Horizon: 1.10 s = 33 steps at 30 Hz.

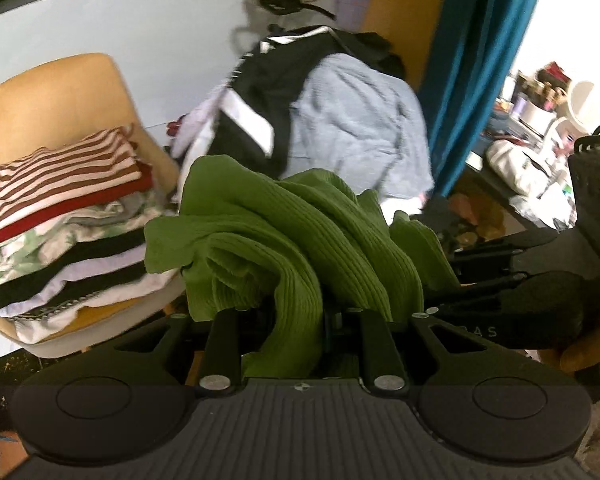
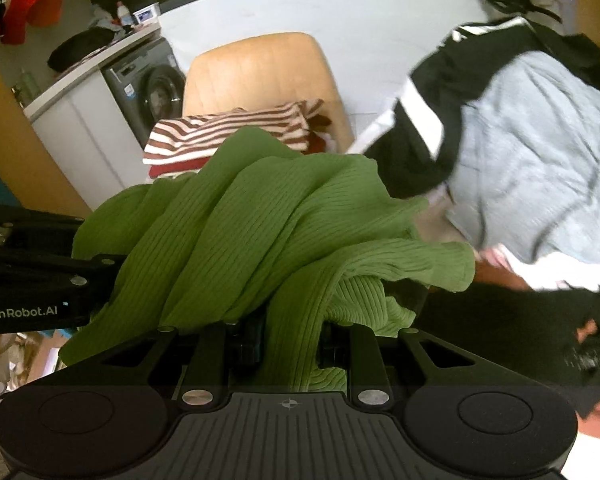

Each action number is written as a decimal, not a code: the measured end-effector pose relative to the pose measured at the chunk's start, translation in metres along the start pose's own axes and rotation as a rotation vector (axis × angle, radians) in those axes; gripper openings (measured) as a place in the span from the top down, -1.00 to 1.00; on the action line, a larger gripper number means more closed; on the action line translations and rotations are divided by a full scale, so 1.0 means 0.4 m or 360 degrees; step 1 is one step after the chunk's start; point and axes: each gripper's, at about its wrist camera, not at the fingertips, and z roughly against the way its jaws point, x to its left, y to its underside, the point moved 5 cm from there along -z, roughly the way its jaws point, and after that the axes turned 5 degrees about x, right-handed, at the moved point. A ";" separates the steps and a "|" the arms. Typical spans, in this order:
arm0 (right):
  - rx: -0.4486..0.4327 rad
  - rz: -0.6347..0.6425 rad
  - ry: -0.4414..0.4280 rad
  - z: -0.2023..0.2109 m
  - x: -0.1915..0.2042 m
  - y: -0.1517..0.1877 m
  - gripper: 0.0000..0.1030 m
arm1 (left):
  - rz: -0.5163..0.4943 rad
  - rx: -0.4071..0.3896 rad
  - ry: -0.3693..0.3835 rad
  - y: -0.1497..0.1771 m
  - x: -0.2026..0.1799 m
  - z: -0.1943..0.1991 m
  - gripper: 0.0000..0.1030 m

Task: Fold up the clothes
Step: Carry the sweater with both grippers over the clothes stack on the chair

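Green ribbed garment (image 1: 284, 236) bunched, clamped in left gripper (image 1: 300, 320) and right gripper (image 2: 290, 332), near folded stack (image 1: 60, 224) on tan chair (image 1: 52, 92); unfolded pile (image 2: 532, 160) far right.

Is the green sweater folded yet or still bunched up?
Still bunched up. The green sweater hangs in loose ridges, clamped in both the left hand-held gripper and the right hand-held gripper, not laid flat.
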 end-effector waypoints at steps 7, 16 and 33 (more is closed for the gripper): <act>-0.0062 0.0071 -0.0079 -0.175 0.049 -0.241 0.60 | 0.0005 -0.0058 -0.0080 -0.123 0.214 -0.038 0.61; -0.0117 0.0194 -0.0210 -0.465 0.089 -0.703 0.60 | 0.0138 -0.0071 -0.0280 -0.414 0.568 -0.155 0.61; 0.0158 0.0476 -0.0225 -1.087 0.218 -1.001 0.61 | 0.0502 0.0181 -0.0454 -0.466 1.138 -0.479 0.58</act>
